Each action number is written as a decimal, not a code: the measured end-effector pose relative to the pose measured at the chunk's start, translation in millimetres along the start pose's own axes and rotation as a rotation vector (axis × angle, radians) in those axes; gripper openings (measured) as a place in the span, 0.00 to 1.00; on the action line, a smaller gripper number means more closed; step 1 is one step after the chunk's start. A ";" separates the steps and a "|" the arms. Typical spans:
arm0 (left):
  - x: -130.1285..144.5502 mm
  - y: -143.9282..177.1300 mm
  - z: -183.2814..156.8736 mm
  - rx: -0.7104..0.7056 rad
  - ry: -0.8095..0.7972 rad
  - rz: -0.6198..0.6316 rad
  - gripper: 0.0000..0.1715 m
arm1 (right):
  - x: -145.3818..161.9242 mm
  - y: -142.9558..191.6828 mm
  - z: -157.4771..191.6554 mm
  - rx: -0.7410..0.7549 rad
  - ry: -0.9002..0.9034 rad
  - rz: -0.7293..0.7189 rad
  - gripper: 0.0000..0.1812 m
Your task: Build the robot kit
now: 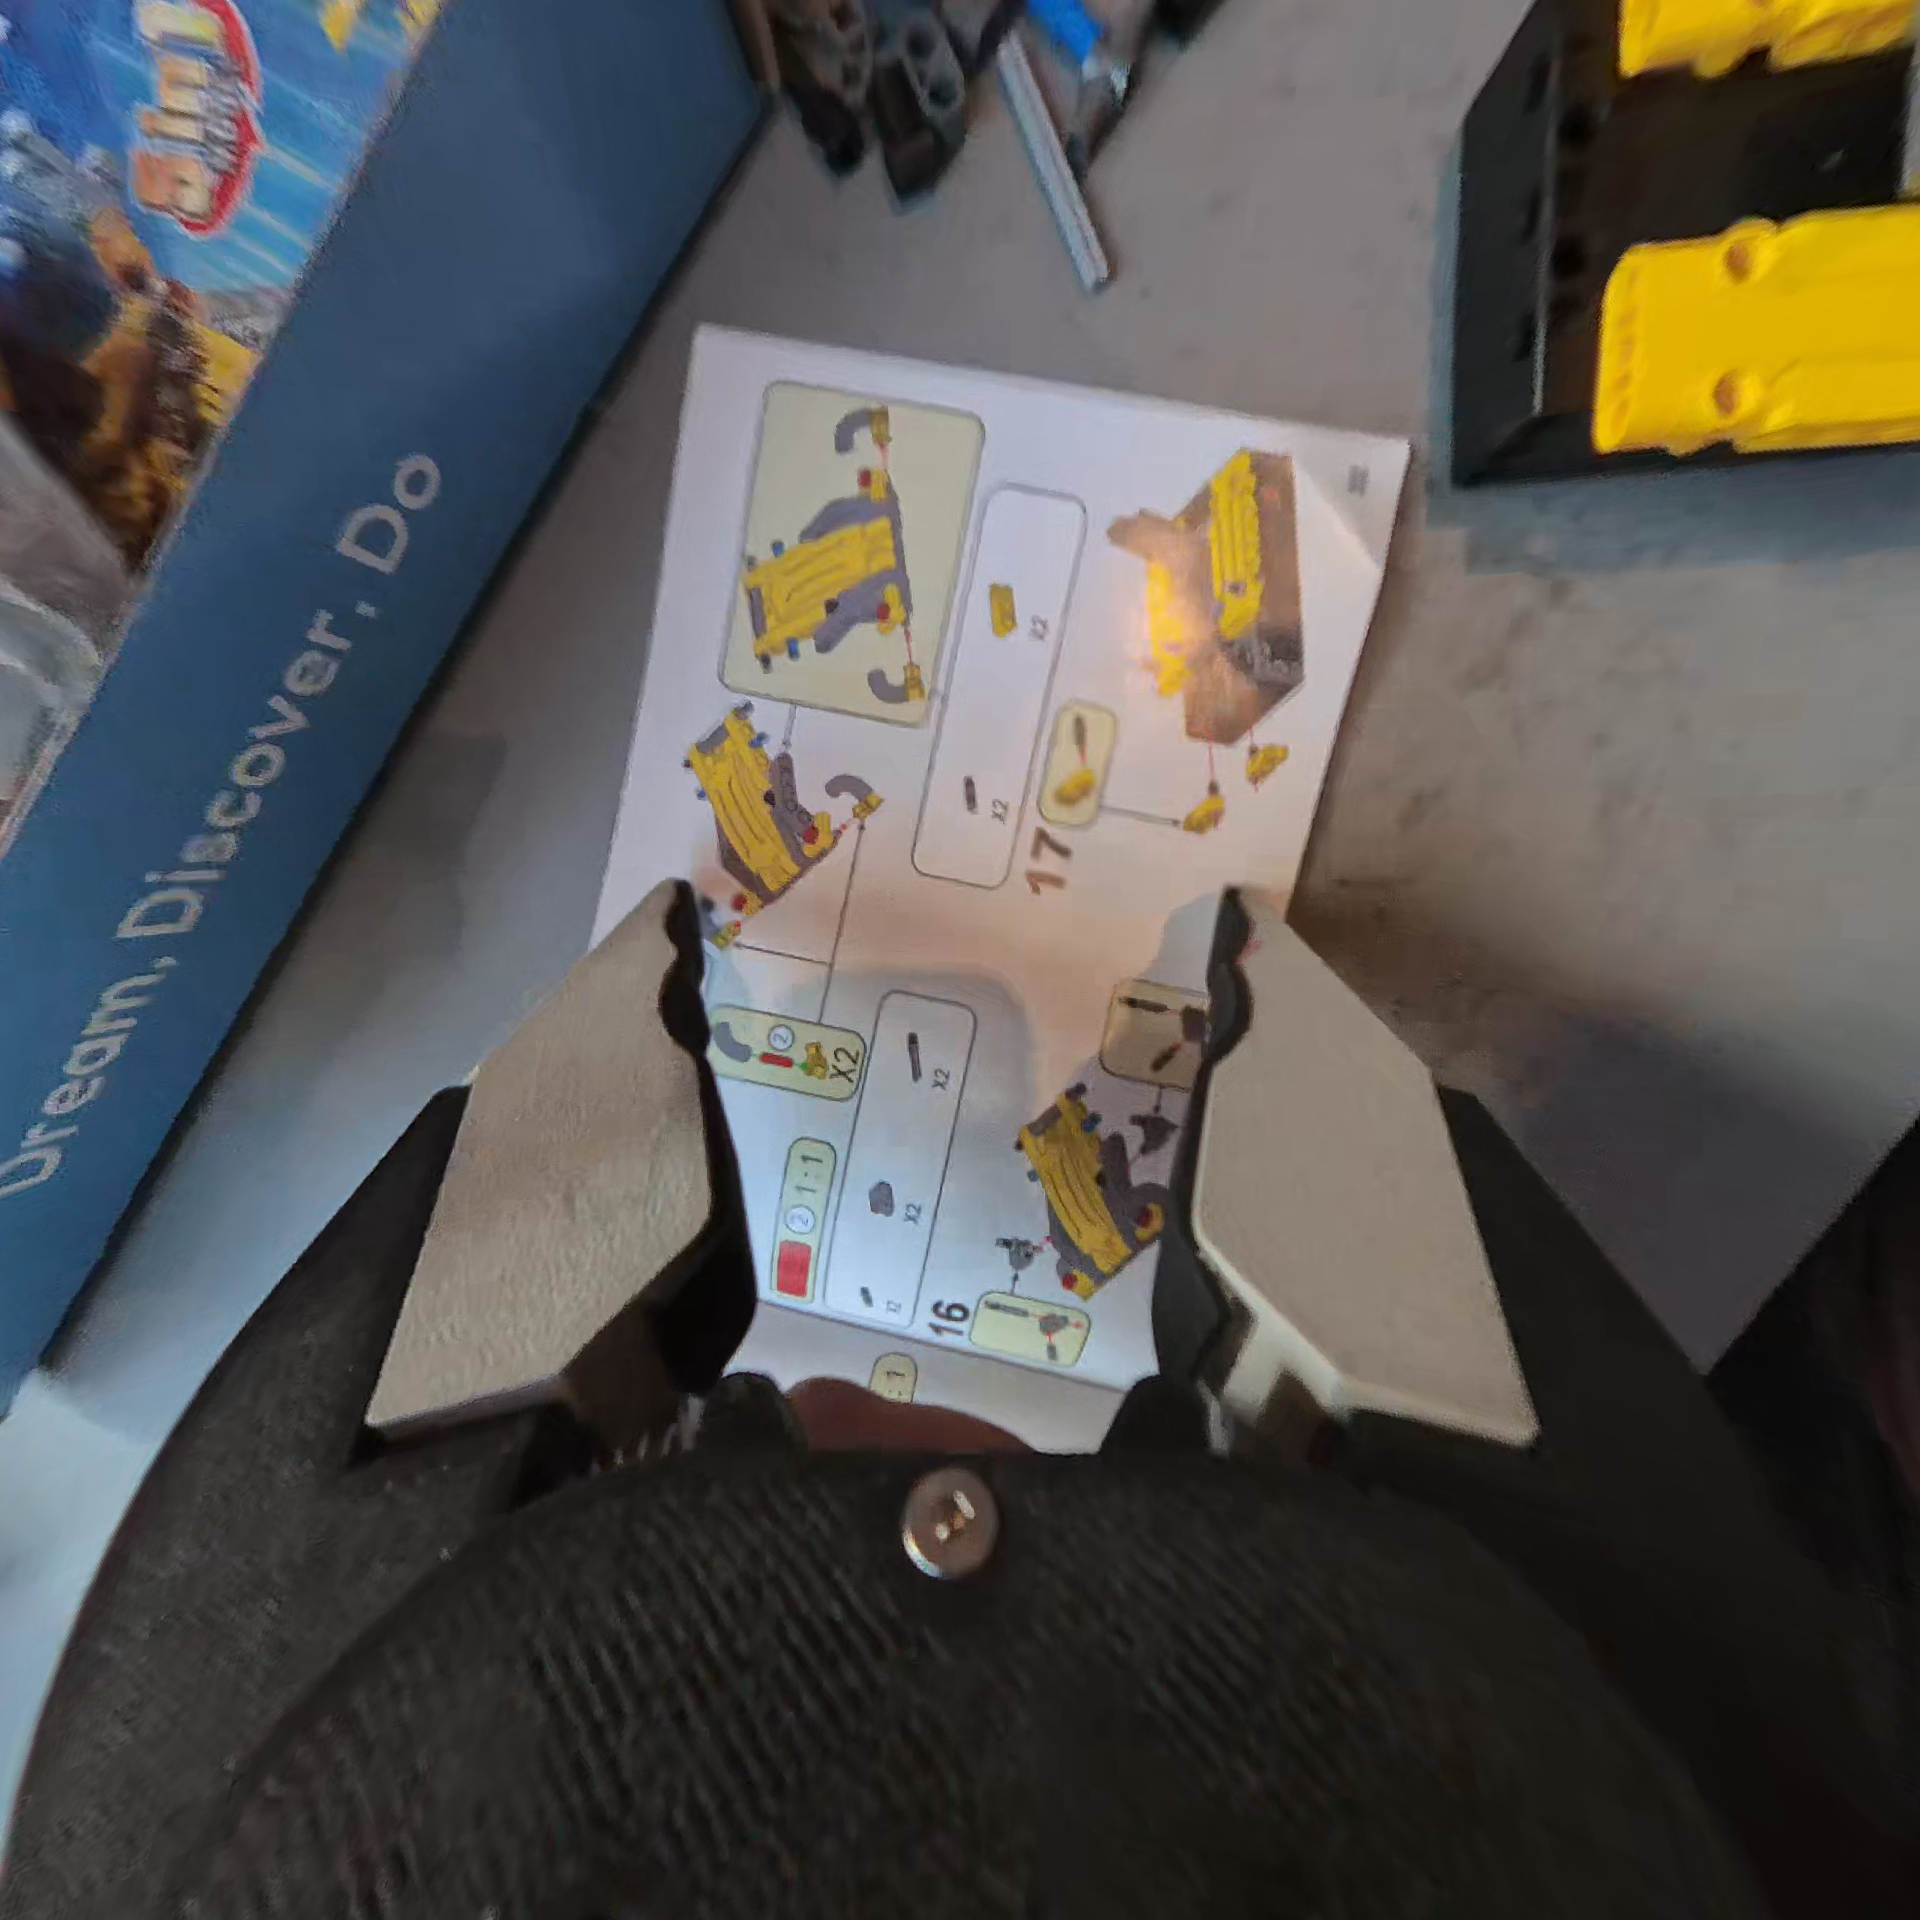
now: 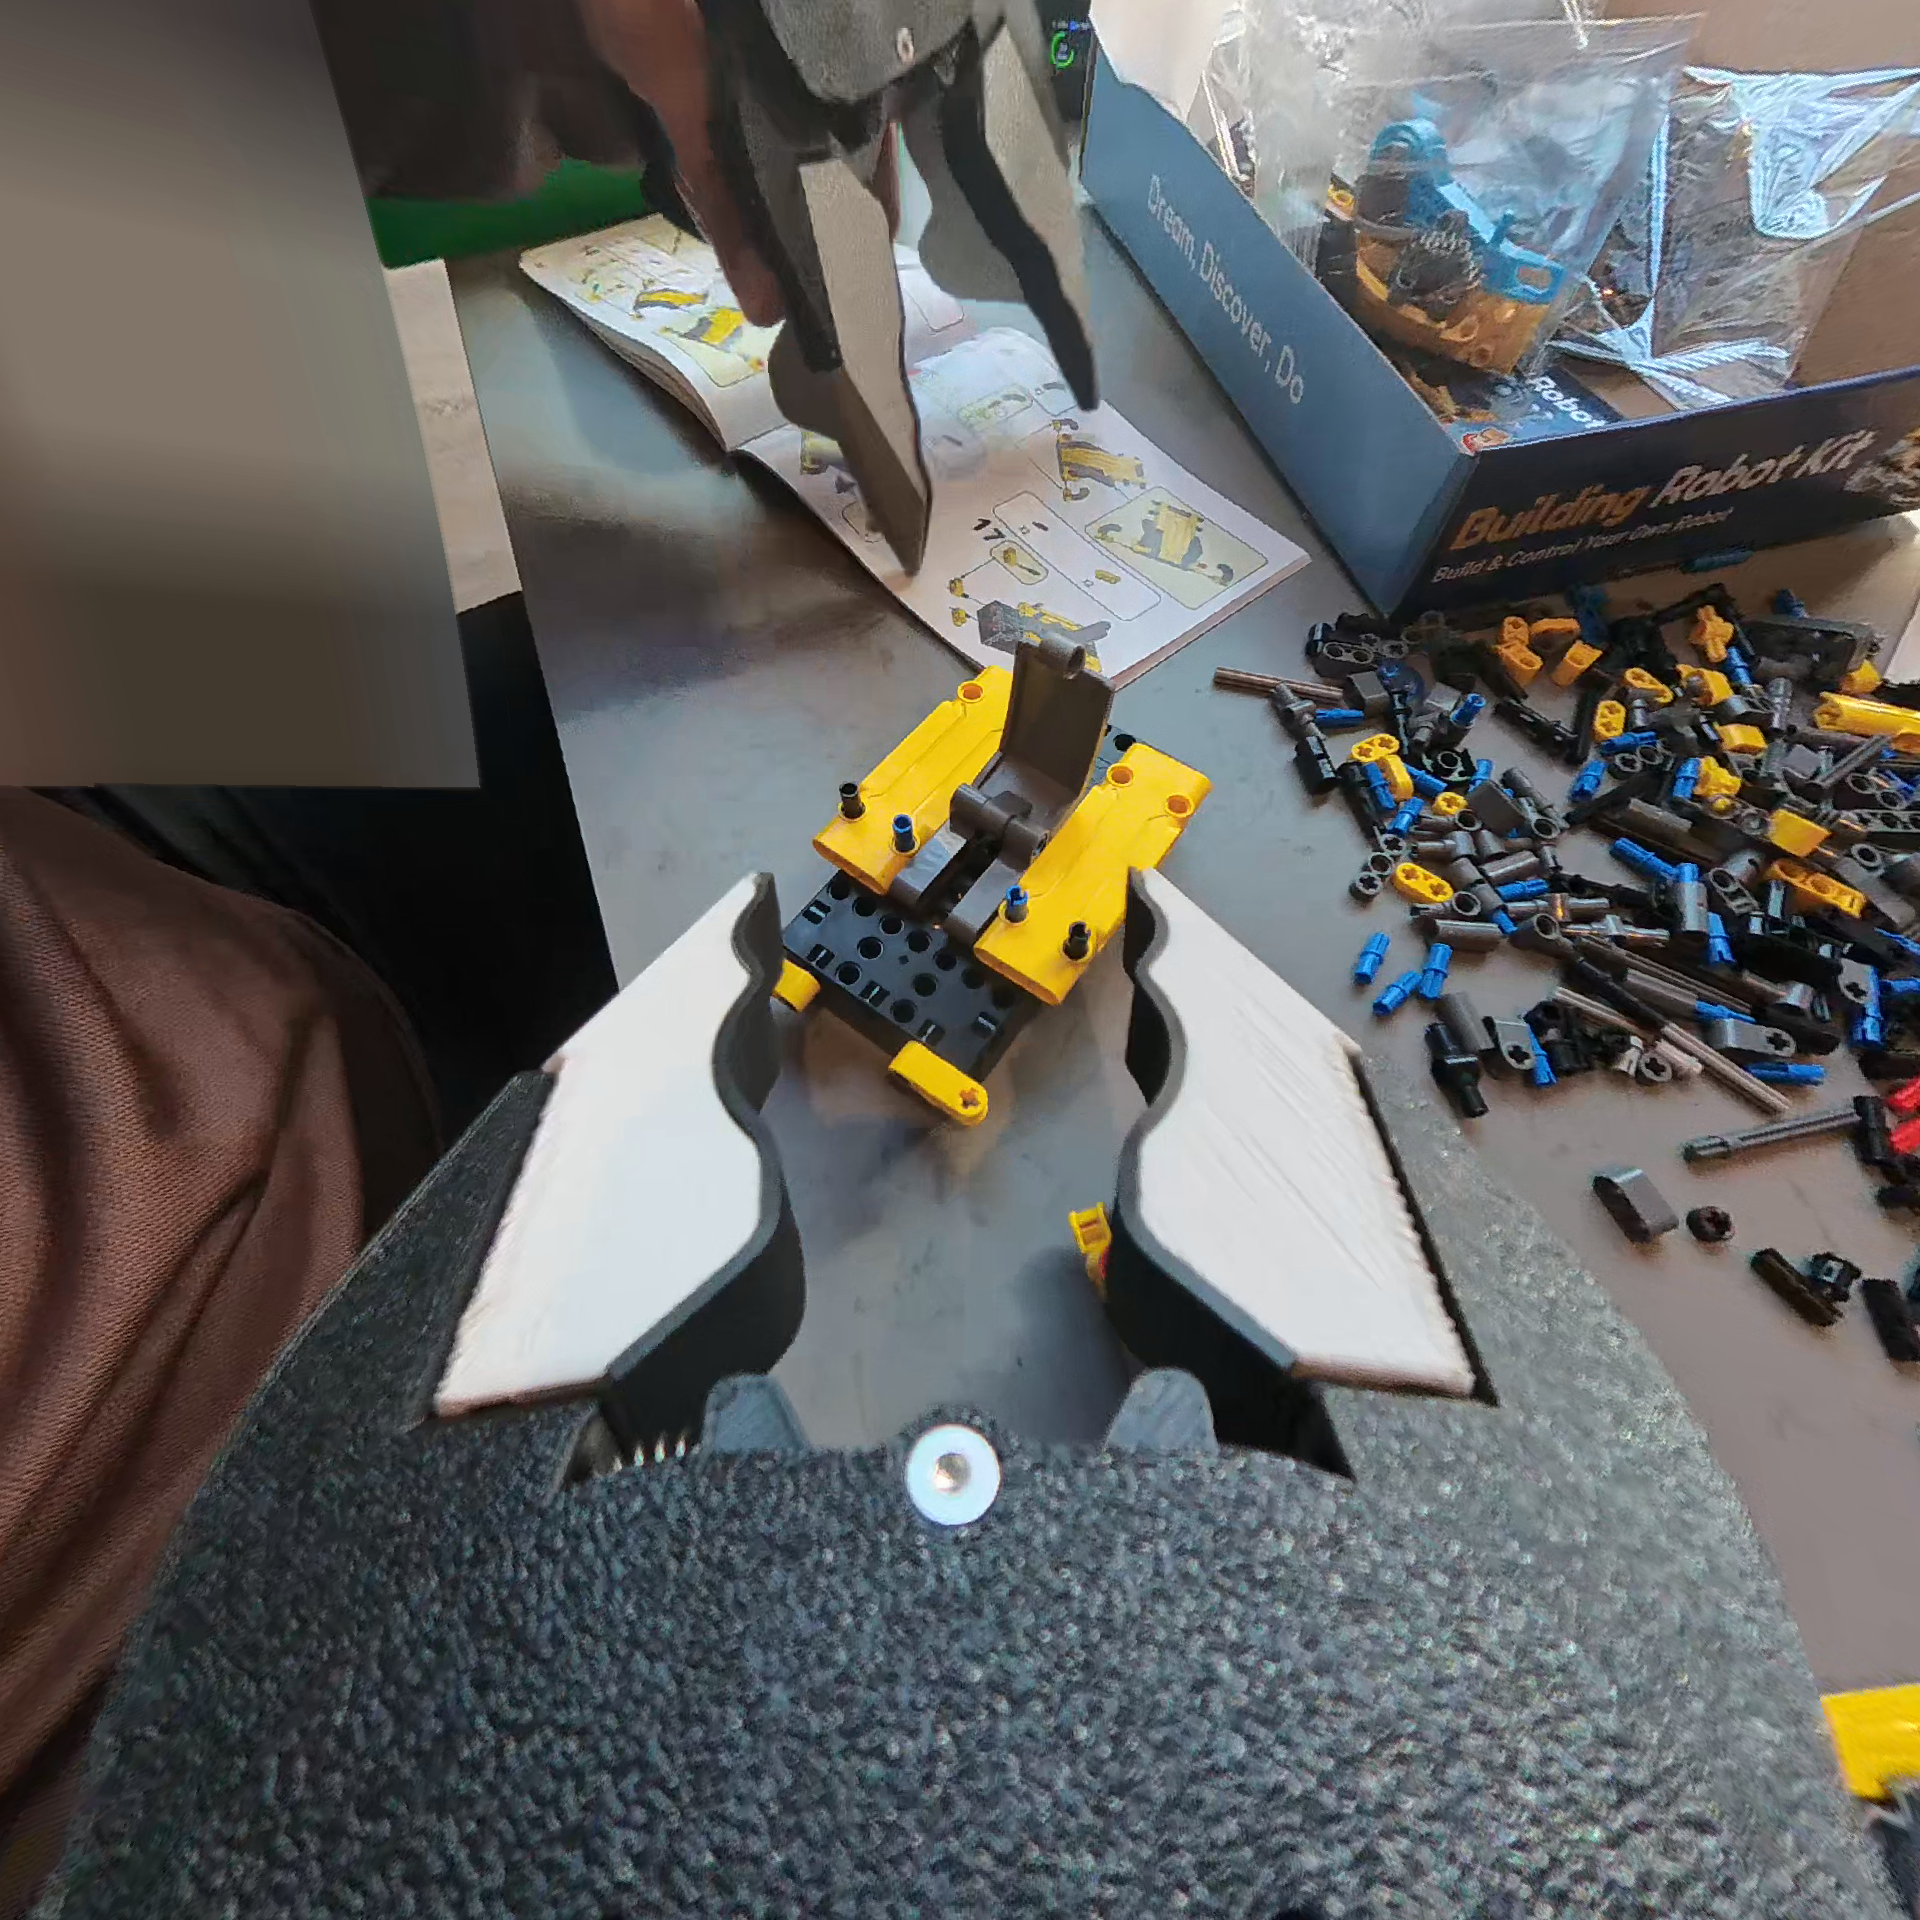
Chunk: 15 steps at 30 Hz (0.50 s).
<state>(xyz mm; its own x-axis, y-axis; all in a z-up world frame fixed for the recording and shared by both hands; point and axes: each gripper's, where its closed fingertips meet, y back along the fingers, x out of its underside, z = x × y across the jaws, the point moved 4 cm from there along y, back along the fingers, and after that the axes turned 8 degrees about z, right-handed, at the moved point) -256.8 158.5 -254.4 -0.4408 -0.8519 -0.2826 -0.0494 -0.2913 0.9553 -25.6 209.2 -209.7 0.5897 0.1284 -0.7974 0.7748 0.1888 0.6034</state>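
Note:
My left gripper is open and empty. It hovers over an open instruction booklet lying flat on the grey table, its fingers either side of the printed page. The right wrist view shows it from afar, pointing down at the booklet. My right gripper is open and empty, just short of a partly built yellow, black and grey brick model standing on the table. A small yellow piece lies by the inside of its right finger. The model's edge also shows in the left wrist view.
A blue kit box with plastic bags of parts stands behind the booklet; it lies left of it in the left wrist view. A pile of loose small pieces covers the table on the right. A person's brown sleeve is at left. Between my right fingertips and the small yellow piece there is roughly 7 centimeters.

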 end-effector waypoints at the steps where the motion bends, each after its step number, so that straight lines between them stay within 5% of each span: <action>1: -2.0 0.1 -3.2 0.024 0.011 -0.025 0.53 | -0.2 2.4 -0.4 -0.002 -0.007 -0.008 0.35; 15: -3.9 -1.9 -11.9 0.074 -0.015 -0.050 0.50 | -2.1 18.9 3.8 0.004 -0.022 -0.055 0.32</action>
<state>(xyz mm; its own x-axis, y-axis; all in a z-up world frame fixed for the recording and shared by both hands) -244.3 157.1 -256.2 -0.4495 -0.8303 -0.3294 -0.1375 -0.3000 0.9440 -11.3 208.9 -196.5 0.5512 0.0969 -0.8287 0.8069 0.1909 0.5590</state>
